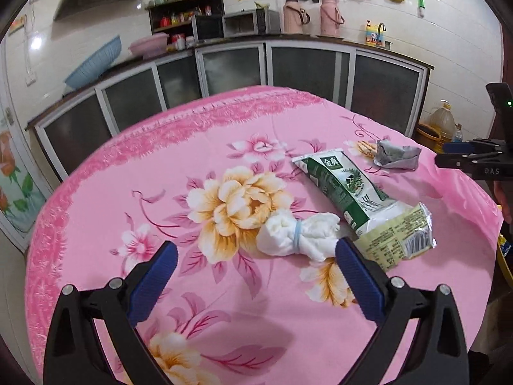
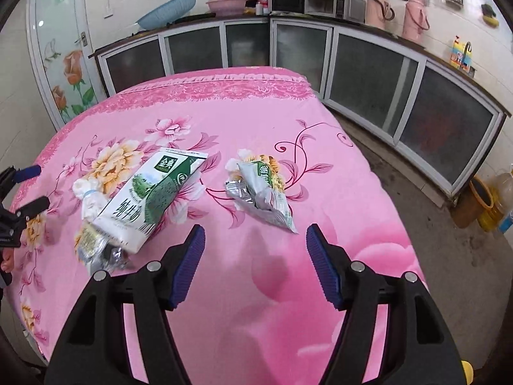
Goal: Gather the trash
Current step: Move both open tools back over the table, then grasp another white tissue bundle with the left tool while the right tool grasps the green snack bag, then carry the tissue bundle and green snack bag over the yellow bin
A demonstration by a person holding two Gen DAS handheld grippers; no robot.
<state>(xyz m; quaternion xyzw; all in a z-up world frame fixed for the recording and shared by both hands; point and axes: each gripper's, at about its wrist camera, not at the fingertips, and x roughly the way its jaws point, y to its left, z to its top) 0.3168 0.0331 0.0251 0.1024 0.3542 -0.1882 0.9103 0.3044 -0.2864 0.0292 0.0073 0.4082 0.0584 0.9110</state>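
Note:
On the pink flowered tablecloth point(image 1: 198, 134) lies a white tissue bundle point(image 1: 296, 235) tied with a blue band, a green-and-white milk carton point(image 1: 346, 189), a pale snack wrapper point(image 1: 400, 237) and a crumpled silver wrapper point(image 1: 396, 157). My left gripper point(image 1: 256, 256) stands open just short of the tissue bundle, nothing between its fingers. In the right wrist view the carton point(image 2: 150, 199) lies to the left and the crumpled silver-green wrapper point(image 2: 263, 192) sits just beyond my right gripper point(image 2: 255, 240), which is open and empty above the cloth point(image 2: 256, 102).
The right gripper point(image 1: 465, 160) shows at the right edge of the left wrist view; the left gripper point(image 2: 25, 192) at the left edge of the other. Kitchen cabinets point(image 1: 304, 70) run behind the table. An oil jug and yellow bucket point(image 2: 484, 199) stand on the floor.

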